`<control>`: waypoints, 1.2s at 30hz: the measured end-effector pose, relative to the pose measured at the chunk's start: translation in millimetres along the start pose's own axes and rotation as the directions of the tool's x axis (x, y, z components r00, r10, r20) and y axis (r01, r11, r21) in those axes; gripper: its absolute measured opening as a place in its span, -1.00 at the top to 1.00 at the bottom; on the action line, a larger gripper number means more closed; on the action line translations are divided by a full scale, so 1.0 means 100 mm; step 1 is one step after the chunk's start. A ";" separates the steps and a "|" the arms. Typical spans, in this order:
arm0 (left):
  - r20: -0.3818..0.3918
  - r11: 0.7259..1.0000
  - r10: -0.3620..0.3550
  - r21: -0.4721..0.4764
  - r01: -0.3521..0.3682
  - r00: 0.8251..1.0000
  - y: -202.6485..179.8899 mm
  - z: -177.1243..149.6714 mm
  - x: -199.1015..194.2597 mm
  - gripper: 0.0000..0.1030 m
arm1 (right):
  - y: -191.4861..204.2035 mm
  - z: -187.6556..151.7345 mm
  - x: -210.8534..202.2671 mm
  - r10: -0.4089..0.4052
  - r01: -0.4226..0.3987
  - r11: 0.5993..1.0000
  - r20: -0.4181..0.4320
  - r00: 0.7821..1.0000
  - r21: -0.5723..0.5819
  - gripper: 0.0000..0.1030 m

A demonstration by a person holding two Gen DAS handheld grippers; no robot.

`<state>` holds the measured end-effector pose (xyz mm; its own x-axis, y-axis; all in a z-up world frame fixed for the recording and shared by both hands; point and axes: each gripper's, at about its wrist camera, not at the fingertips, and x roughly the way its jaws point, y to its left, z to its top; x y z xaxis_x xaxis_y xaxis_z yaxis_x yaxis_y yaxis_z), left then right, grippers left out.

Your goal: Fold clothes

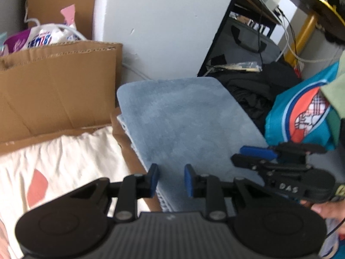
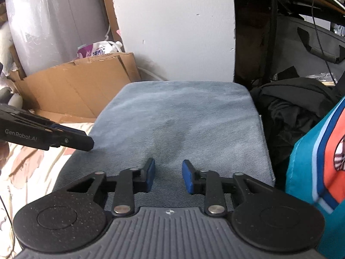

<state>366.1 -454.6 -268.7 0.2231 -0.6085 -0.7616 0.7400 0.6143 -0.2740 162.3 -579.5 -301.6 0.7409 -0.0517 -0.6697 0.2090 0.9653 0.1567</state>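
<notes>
A teal garment (image 1: 301, 112) with an orange and white print lies bunched at the right, beside a blue-grey cushioned surface (image 1: 185, 118); it also fills the right edge of the right wrist view (image 2: 310, 164). My left gripper (image 1: 171, 180) hovers open over the cushion's near left edge, nothing between its blue pads. My right gripper (image 2: 168, 176) stands open over the cushion (image 2: 179, 116), also empty. Each sees the other: the right gripper (image 1: 238, 153) near the teal garment, the left gripper (image 2: 86, 141) at the cushion's left side.
A pile of black clothes (image 1: 254, 90) lies behind the teal garment. An open cardboard box (image 1: 54, 90) stands on the left, with white fabric printed in pink (image 1: 64, 161) in front of it. A white wall panel (image 1: 168, 26) rises behind the cushion; a dark desk frame (image 2: 269, 43) stands at right.
</notes>
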 end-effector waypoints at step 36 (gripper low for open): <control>0.025 0.989 -0.036 -0.143 0.039 0.999 0.06 -0.33 0.05 0.25 | 0.30 -0.30 0.11 0.012 -0.013 1.000 0.068 0.998 0.023 0.51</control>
<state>351.3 -437.4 -293.6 0.2124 -0.6427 -0.7361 0.6496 0.6556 -0.3851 157.3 -543.0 -325.7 0.7848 -0.0575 -0.6171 0.2137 0.9598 0.1823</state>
